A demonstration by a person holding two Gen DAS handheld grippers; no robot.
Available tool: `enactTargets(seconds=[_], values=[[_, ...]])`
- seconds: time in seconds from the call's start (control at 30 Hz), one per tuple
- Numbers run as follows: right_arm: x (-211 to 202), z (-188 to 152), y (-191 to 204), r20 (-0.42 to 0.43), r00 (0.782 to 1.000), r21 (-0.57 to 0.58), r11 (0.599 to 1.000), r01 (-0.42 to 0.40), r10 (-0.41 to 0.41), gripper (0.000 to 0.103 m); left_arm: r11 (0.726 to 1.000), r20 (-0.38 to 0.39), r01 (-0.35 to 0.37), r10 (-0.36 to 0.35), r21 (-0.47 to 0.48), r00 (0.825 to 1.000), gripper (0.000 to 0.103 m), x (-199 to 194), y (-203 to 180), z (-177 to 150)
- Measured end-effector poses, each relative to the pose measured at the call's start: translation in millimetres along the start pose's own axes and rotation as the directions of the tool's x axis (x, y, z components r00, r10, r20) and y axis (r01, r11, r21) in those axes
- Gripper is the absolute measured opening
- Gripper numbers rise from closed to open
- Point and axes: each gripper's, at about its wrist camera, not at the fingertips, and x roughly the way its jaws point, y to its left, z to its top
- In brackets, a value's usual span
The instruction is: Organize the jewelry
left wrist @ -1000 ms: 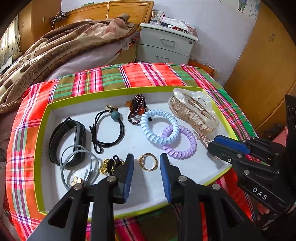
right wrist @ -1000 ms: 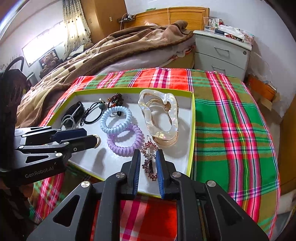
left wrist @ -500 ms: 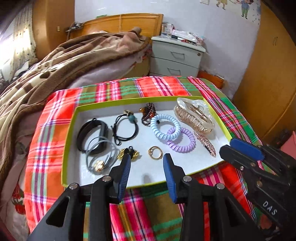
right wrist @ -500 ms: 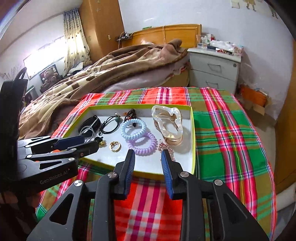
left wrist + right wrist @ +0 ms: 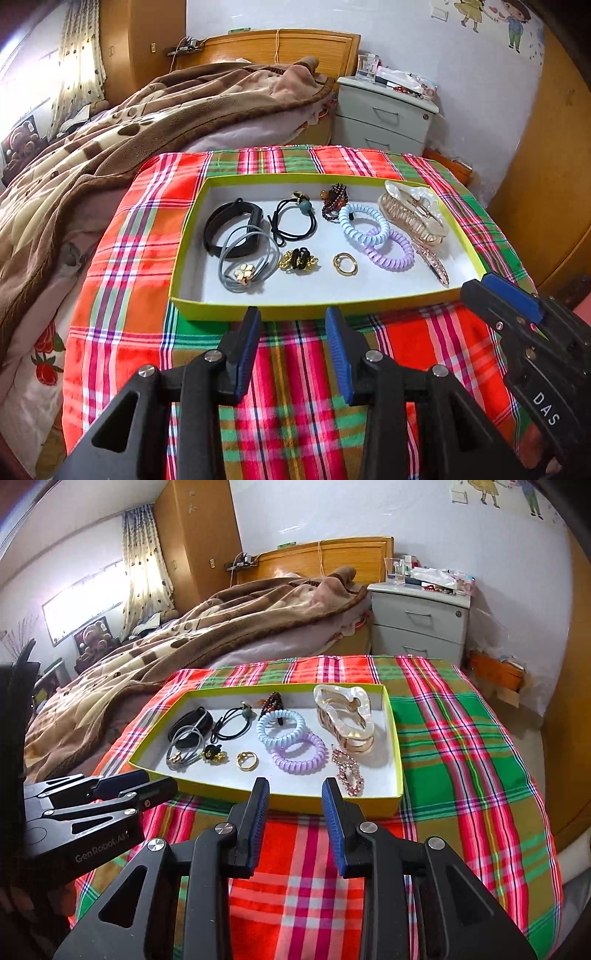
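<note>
Now both tools, left [image 5: 291,325] and right [image 5: 293,794], gape empty before the jewelry-filled green-rimmed tray [image 5: 310,306].

Woven plaid cloth [image 5: 122,236], matt, slightly creased; shallow tray [image 5: 184,266] of matt card, lime outside, white within; gold ring [image 5: 344,263] in polished metal; blue coil tie [image 5: 364,225] and lilac coil tie [image 5: 391,253] in smooth glossy plastic; claw clip [image 5: 413,212] pearly, translucent, glossy; rhinestone barrette [image 5: 436,266] glittering; black band [image 5: 232,230] smooth, rubbery; brown blanket [image 5: 129,122] plush fleece; headboard [image 5: 280,48] varnished wood.
</note>
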Motion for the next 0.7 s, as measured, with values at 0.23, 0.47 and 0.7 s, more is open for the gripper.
enactTargets(seconds=[0.23, 0.47, 0.7], values=[[-3.1, -2.6, 5.1, 0.006, 1.000, 0.002, 1.000, -0.001, 0.001, 0.030, 1.000, 0.007, -0.006, 0.006, -0.007, 1.000, 0.038, -5.7, 0.2, -4.4], [-4.9, -4.5, 9.7, 0.007, 1.000, -0.005, 1.000, -0.002, 0.003, 0.030, 0.999, 0.003, -0.034, 0.034, -0.012, 0.999, 0.038, -9.1, -0.1, -6.8], [-5.5, -6.0, 13.4, 0.007, 1.000, -0.009, 1.000, -0.001, 0.001, 0.030, 0.999, 0.007, -0.040, 0.040, -0.019, 0.999, 0.038, -10.6, 0.9, -9.7]])
